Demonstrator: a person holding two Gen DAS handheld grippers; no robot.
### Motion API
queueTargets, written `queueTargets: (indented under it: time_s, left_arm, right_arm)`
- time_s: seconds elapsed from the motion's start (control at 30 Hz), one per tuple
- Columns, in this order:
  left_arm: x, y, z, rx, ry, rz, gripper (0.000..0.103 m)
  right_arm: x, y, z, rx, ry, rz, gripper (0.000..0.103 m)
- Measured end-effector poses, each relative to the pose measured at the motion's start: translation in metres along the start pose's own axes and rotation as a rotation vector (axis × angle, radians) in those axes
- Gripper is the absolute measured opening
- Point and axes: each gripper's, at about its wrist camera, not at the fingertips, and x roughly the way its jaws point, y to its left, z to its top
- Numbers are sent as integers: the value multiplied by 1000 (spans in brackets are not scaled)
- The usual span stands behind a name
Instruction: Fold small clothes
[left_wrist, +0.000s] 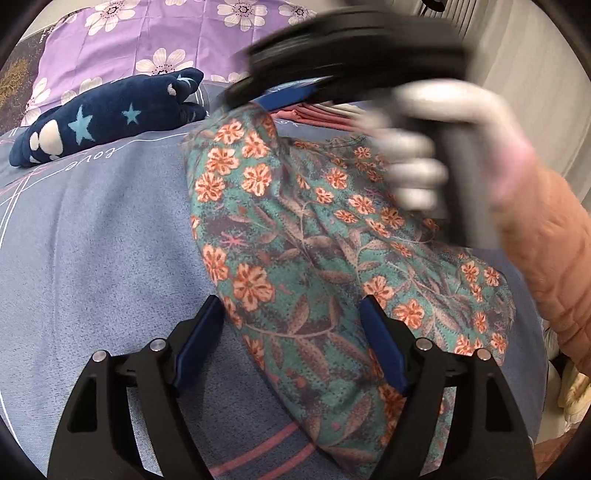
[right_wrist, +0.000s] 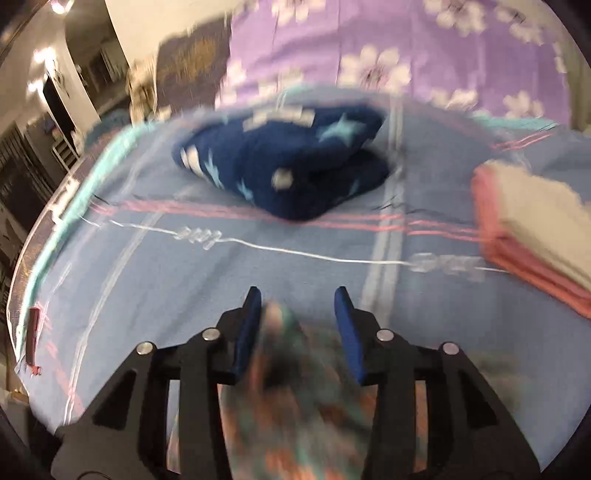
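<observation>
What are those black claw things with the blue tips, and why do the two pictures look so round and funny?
They are hand-held grippers, like big tongs. A person squeezes one in each hand, and each carries a wide, round-looking camera, so each picture looks out between its own blue fingers.

The left gripper is open above a flowery teal garment on a blue bedspread. That camera also sees the gloved hand moving the other gripper, so it is blurry.

The right gripper is lifting one end of the same garment; its jaws stand apart around the cloth. Also on the bed are a navy folded garment with stars and a folded pink and cream stack.
</observation>
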Motion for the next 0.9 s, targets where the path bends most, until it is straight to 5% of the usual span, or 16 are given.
queueTargets:
  time_s: [0.17,0.27,0.3,0.37,0.5,0.63,0.77,0.83,0.9]
  left_arm:
    - [1,0,0,1,1,1,78]
    - [1,-2,0,7,3,11,78]
    - [1,-2,0,10,3,15,78]
    - [-1,-8,-1,23,4,39,79]
    - [-10,-17,-4,26,-8,130,80]
    - [-31,-15,-20,-53,-14,89,79]
    - [-52,-39,-43,-25,-9,65,79]
    - [-48,-49,-54,14,22,96,80]
    - [-38,-55,-67,60,38,163,83]
  right_arm:
    - [-98,-23,-64,12,-87,20,42]
    - [-98,-47,-117,80,-2,-29,42]
    - [-88,-56,-132,110,42,-79,32]
    - [-77,-75,-159,137,-33,-31,31]
    - [-77,-70,-158,139,-56,-45,34]
    - [-98,-56,-157,92,-90,-95,34]
    - [-144,-47,-175,118,-151,38,34]
    - [-154,-38,-194,90,-136,68,40]
    - [-138,-33,-216,57,-49,-23,47]
